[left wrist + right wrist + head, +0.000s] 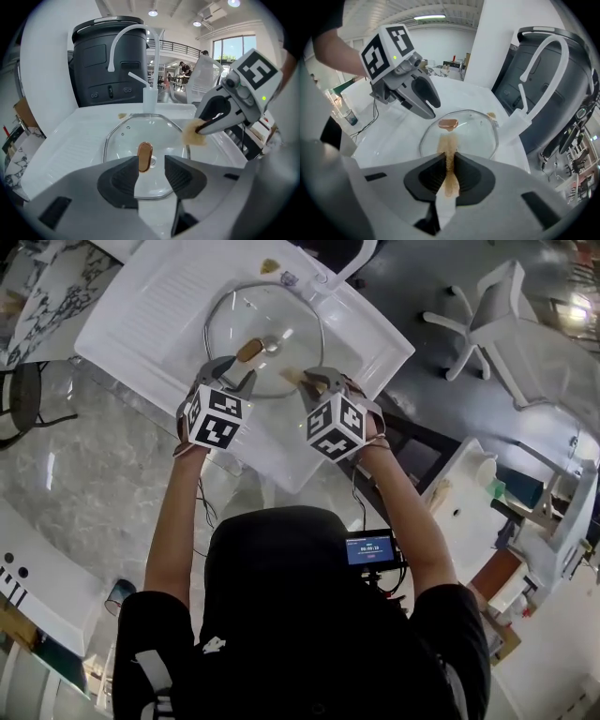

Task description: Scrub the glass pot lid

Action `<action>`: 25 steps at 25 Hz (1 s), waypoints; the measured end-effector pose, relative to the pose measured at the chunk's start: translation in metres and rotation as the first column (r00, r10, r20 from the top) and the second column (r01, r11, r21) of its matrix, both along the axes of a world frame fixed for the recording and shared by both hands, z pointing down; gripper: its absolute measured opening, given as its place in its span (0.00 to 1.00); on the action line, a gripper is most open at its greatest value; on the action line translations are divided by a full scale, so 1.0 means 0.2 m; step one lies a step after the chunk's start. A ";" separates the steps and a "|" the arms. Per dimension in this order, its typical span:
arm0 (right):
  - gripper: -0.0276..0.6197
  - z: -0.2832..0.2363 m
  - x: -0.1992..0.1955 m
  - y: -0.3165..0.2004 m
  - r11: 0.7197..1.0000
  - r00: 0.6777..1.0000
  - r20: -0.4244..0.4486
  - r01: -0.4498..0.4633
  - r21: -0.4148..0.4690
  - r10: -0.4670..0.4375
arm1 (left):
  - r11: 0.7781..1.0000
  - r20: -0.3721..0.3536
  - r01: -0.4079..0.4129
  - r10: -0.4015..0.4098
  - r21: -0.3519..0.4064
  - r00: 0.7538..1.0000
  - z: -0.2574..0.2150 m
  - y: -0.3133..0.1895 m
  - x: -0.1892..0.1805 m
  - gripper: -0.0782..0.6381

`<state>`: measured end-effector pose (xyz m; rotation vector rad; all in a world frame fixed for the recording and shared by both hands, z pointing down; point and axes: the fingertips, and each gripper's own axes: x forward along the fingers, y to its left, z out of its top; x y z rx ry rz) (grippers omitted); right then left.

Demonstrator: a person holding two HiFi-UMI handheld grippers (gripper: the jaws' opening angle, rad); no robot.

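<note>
The round glass pot lid (281, 320) (133, 136) (474, 135) lies flat in the white sink (169, 301). It has a copper-brown knob (250, 350) (144, 156) (448, 123) at its middle. My left gripper (232, 374) (147, 165) (427, 107) hovers open above the lid's near edge. The knob shows through the gap beyond its jaws, untouched. My right gripper (317, 379) (449, 166) (206, 127) is shut on a tan sponge (449, 157) (192, 136), held above the lid's right side.
A white faucet (140, 44) (541, 65) rises at the sink's far side, with a big black bin (105, 61) (565, 103) behind it. A small tan scrap (270, 265) (122, 115) lies near the faucet base. A white chair (497, 306) stands to the right.
</note>
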<state>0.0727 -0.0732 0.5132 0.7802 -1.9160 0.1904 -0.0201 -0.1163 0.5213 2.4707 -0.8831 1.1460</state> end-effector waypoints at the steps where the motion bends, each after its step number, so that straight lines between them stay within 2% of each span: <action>1: 0.09 -0.03 0.00 0.00 1.000 1.000 0.007 -0.015 0.011 0.015 | 1.000 -0.003 0.008 -0.008 0.001 1.000 -0.03 0.01 -0.01 0.34; 8: 0.09 -0.34 0.01 -0.03 0.985 0.995 0.038 -0.097 0.140 0.093 | 0.998 -0.046 0.040 -0.037 0.046 0.998 -0.29 0.10 -0.08 0.26; 14: 0.09 -0.62 -0.02 -0.02 0.958 0.973 0.151 -0.201 0.205 0.172 | 0.993 -0.137 0.088 -0.076 0.084 0.988 -0.55 0.21 -0.13 0.16; 20: 0.09 -0.89 -0.16 0.03 0.931 0.933 0.310 -0.267 0.248 0.184 | 0.983 -0.261 0.109 -0.067 0.147 0.963 -0.87 0.30 -0.18 0.13; 25: 0.09 -1.15 -0.27 0.09 0.901 0.899 0.403 -0.309 0.305 0.172 | 0.963 -0.375 0.137 -0.042 0.231 0.926 -1.18 0.37 -0.24 0.12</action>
